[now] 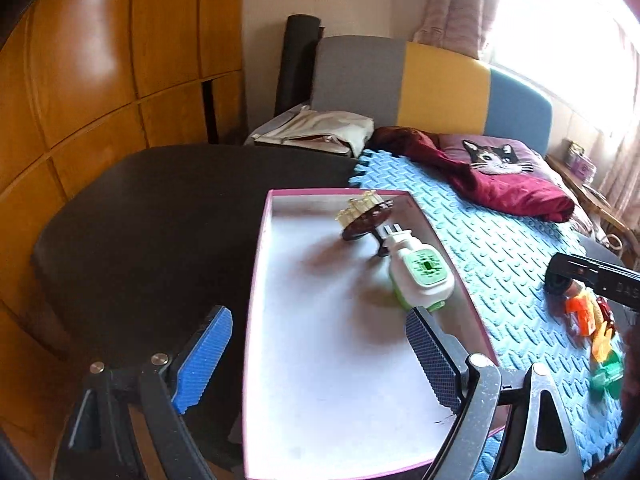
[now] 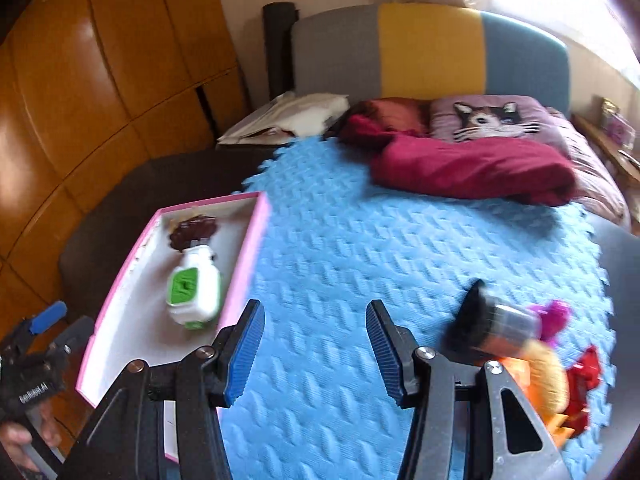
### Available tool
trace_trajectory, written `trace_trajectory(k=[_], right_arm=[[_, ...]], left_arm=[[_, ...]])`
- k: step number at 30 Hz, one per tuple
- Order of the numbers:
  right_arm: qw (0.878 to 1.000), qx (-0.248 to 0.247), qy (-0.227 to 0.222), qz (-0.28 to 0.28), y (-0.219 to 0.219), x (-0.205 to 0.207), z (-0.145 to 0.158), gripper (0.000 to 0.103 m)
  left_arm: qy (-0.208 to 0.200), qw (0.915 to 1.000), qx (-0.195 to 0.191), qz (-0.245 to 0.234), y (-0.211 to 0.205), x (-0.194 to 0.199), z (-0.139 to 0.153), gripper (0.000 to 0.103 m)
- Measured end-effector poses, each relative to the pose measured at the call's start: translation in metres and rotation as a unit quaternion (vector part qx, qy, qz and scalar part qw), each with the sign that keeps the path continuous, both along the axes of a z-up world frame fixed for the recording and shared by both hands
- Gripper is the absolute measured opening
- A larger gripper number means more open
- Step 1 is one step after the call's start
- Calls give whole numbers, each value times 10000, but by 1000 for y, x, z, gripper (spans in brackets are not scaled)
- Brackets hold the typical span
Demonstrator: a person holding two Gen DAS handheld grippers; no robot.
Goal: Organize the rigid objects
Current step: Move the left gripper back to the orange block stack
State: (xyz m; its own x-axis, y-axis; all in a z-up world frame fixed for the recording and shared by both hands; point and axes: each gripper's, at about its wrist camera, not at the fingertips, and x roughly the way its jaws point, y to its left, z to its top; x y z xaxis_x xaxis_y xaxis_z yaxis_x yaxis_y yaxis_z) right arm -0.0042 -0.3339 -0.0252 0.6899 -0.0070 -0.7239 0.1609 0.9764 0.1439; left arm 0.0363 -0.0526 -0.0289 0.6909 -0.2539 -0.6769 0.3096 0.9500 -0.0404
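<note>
A white box with a pink rim (image 1: 256,280) lies on the bed. It holds a white and green plug-in device (image 1: 420,276) and a dark brown clip with yellowish teeth (image 1: 366,216). My left gripper (image 1: 320,360) hangs open over the near half of the box with nothing between its fingers. My right gripper (image 2: 316,352) is open over the blue foam mat (image 2: 360,240), also with nothing in it. To its right is a pile of small toys: a black brush with a clear handle (image 2: 492,324), a purple piece (image 2: 556,316), and orange (image 2: 548,380) and red pieces (image 2: 584,376).
A dark red blanket (image 2: 472,168) and a cat pillow (image 2: 488,118) lie at the head of the mat. A white bag (image 1: 320,128) rests behind the box. Wooden wardrobe doors (image 1: 100,80) stand to the left. A person's hand (image 2: 16,440) holds the left gripper.
</note>
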Motion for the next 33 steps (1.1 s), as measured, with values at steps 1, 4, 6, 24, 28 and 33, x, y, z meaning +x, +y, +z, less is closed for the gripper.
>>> trace_trajectory(k=[1,4,6,24,28,33], right_arm=[[10000,-54,-6,-70,-7,-5,1,54],[9993,-211,-31,-322,-29,-22,4,54],[9984,-266,-61,-498,-44,-34,7,54],[9462,754,-402,-3121,-192,-115,-12,54],[9471,795,-504,-3069,-191,-119,-9,54],[9467,927,-560,-3032,-191,-119,-9,54]], left_arm=[[-22,10000,18,-69,-5,-1,2,89],[-46,9996,74,-264,-18,-4,4,90],[-57,9992,111,-383,-27,-5,5,90],[426,9737,-65,-2236,-167,-29,10,92],[791,9611,-199,-2639,-210,-29,0,88],[1310,9453,-387,-2962,-252,-25,-13,80]])
